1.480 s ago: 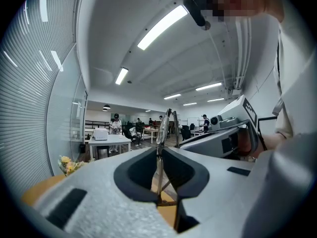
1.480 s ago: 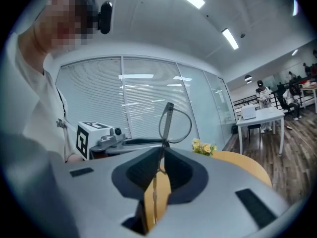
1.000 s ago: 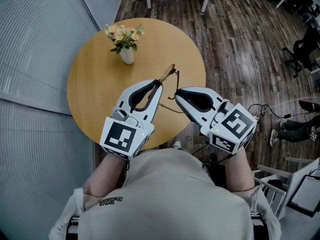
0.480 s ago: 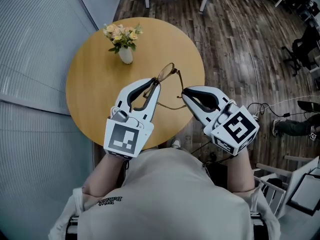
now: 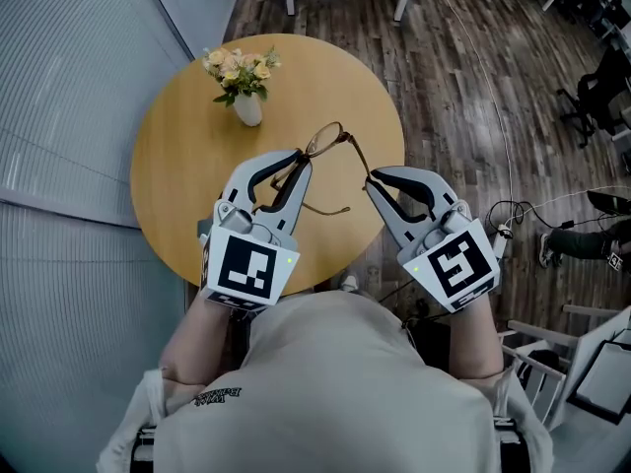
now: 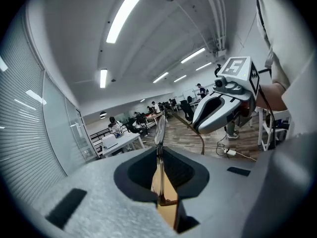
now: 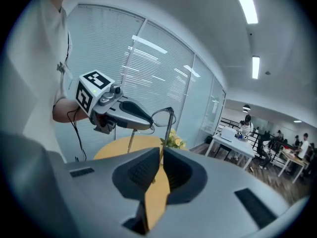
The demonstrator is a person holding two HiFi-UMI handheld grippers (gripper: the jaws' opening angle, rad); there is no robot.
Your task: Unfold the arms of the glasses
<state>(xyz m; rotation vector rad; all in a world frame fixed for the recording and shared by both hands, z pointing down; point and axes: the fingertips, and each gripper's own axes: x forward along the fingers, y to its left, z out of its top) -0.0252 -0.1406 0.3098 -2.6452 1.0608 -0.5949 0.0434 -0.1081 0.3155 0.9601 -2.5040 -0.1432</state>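
Fingers (image 6: 99,197) of the left gripper (image 5: 298,158) are pressed together on the rim of the glasses (image 5: 324,139). Those of the right gripper (image 5: 373,175) pinch the tip of one arm. Since a second ago the two grippers have drawn apart and that arm now stands swung out. The glasses hang in the air on the near side of the vase (image 5: 247,108), which stands on the round wooden counter (image 5: 177,166). Dark plank floor (image 5: 444,87) lies beyond the vase.

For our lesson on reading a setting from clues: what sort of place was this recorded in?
Probably an open-plan office: rows of desks with seated people, long ceiling strip lights, and a black office chair on the wood floor.
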